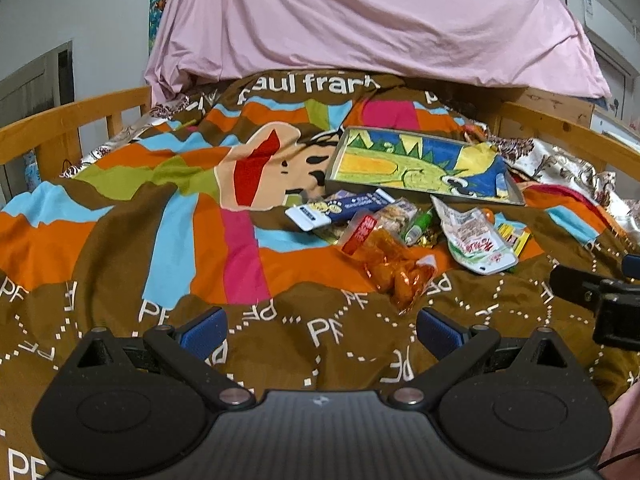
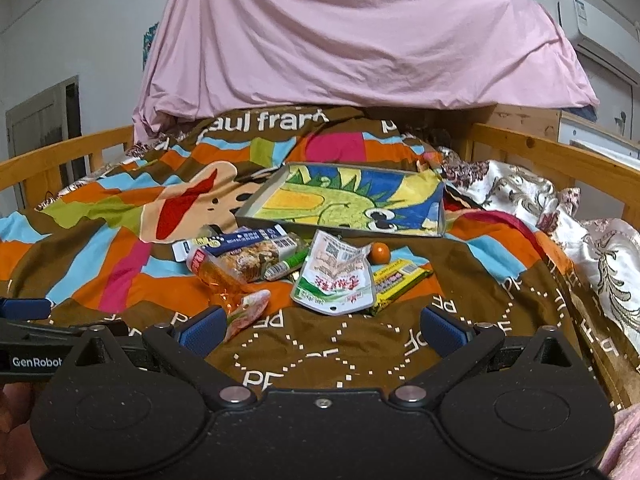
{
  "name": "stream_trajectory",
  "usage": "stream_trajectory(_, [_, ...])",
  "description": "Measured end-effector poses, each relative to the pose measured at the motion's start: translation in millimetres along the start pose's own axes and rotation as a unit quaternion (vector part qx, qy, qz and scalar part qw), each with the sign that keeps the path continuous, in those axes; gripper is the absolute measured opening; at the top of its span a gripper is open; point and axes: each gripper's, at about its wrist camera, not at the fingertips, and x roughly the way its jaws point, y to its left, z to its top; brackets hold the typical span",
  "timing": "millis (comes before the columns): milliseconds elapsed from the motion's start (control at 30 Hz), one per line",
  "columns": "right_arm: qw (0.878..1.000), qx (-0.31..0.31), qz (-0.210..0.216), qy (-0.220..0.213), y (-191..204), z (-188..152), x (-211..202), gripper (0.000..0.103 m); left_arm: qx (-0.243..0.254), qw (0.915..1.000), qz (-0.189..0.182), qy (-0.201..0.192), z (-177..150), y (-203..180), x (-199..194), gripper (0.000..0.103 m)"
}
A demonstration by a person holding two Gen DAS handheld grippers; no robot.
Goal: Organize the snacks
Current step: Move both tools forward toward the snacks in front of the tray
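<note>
Left gripper (image 1: 318, 330) and right gripper (image 2: 320, 330): both spread wide, empty, above the bed's blanket (image 2: 320, 360). Snack pile (image 2: 288, 268) lies just beyond on the blanket; shallow tray (image 2: 256, 206), holding no snacks, sits immediately behind it.

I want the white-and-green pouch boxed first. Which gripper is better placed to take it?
Right, probably. The right gripper is open with the white-and-green pouch just ahead of it; from the left gripper, also open, the pouch lies far off to the right.
</note>
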Motion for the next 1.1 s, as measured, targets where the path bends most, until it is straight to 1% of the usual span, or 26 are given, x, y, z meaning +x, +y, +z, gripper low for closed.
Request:
stream_trajectory(233, [0.999,0.021,-0.007,0.035,-6,1,14,0.102,0.001,0.9996,0.015,0.022,2,0,10,0.103])
stream_trajectory(400, [0.997,0.041,-0.004,0.058,-12,2,23,0.103,0.005,0.999,0.025,0.037,5,-2,19,0.103])
stream_trajectory(633, [0.993,0.078,0.006,0.086,-23,3,36,0.102,0.014,0.9981,0.025,0.055,7,-7,32,0.103])
stream_trajectory(867, [0.987,0.118,0.016,0.111,-35,5,49,0.103,0.017,0.9978,0.013,0.063,18,-14,44,0.103])
stream_trajectory(1000, [0.984,0.135,0.023,0.117,-40,9,59,0.103,0.021,0.9977,0.008,0.064,26,-17,51,0.103])
stream_trajectory(1100, [0.983,0.139,0.027,0.113,-44,13,66,0.103,0.026,0.9976,0.007,0.064,34,-19,57,0.103])
